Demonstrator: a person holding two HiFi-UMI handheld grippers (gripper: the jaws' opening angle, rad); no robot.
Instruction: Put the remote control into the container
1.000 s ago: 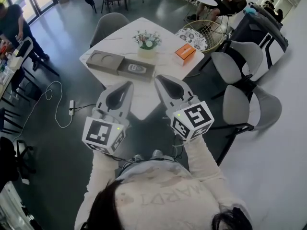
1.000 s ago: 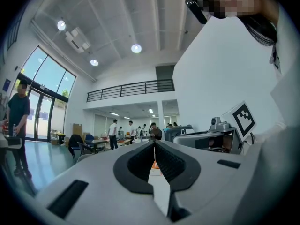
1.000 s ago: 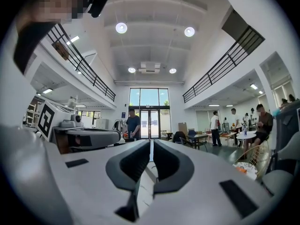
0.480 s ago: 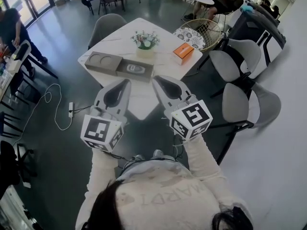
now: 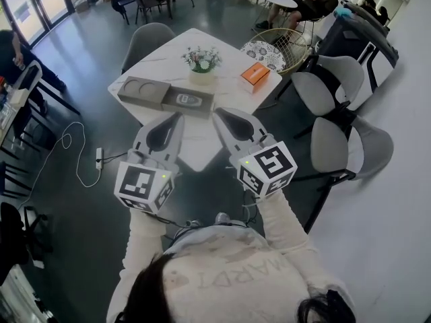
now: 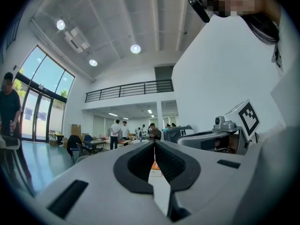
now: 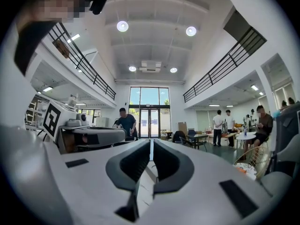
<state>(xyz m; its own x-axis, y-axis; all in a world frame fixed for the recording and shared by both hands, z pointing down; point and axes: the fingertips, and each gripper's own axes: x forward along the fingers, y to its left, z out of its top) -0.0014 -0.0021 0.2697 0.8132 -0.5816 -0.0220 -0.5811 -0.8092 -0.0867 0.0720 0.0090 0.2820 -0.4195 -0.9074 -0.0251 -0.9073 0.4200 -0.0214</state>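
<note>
Currently the left gripper [image 5: 176,118] and right gripper [image 5: 221,113] hang mid-frame, jaws pressed together and empty, over the white bench's [image 5: 227,58] near corner. Above them, upper centre, the remote control [image 5: 189,99] lies in the grey container's [image 5: 143,90] right half.

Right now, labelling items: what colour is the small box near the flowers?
Orange box, clearest in the head view.

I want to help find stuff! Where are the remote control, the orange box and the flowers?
remote control [image 5: 190,99], head view, its middle.
orange box [image 5: 254,76], head view, its top face.
flowers [image 5: 201,59], head view, the blooms.
</note>
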